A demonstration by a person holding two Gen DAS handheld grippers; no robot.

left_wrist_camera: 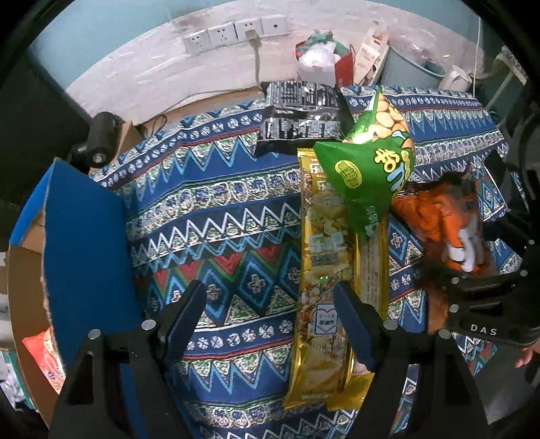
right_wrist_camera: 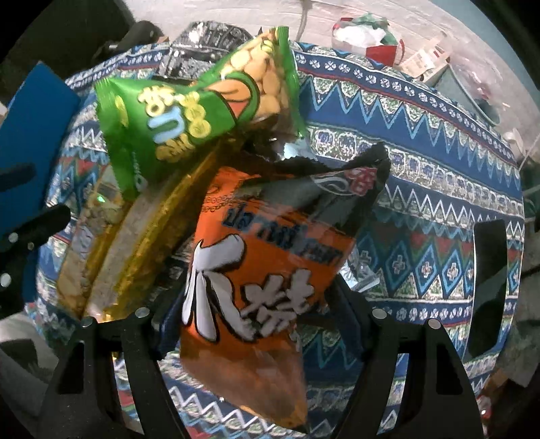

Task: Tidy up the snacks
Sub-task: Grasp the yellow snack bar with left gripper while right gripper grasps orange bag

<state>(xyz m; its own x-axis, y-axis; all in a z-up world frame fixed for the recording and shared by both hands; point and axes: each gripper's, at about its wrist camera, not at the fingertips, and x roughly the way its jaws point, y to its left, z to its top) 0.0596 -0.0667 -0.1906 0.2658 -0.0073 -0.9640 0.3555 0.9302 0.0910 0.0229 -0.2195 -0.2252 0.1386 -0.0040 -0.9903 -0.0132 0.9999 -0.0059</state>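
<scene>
Your landmark is the long gold snack pack, lying lengthwise on the patterned tabletop. Far to its left you have the blue-sided cardboard box, with a red packet showing down inside it. Your left claw hangs just left of the gold pack's near end with its fingers spread apart and nothing between them; its right finger overlaps the pack's near end, though whether it touches cannot be told. Beyond the gold pack's far end lies the black snack bag. The green biscuit bag rests across the gold pack's far half, tilted, overlapping its right edge. Just right of the gold pack you have the orange snack bag, and your right claw is clamped on its lower part, one finger on each side; the bag looks raised off the cloth and is motion-blurred. From the left wrist camera that orange bag and the right claw's black body sit at the gold pack's right side. A dark phone-like slab lies well to the right of the gold pack. Behind the tabletop, past the gold pack's far end, the wall carries a row of white sockets.
</scene>
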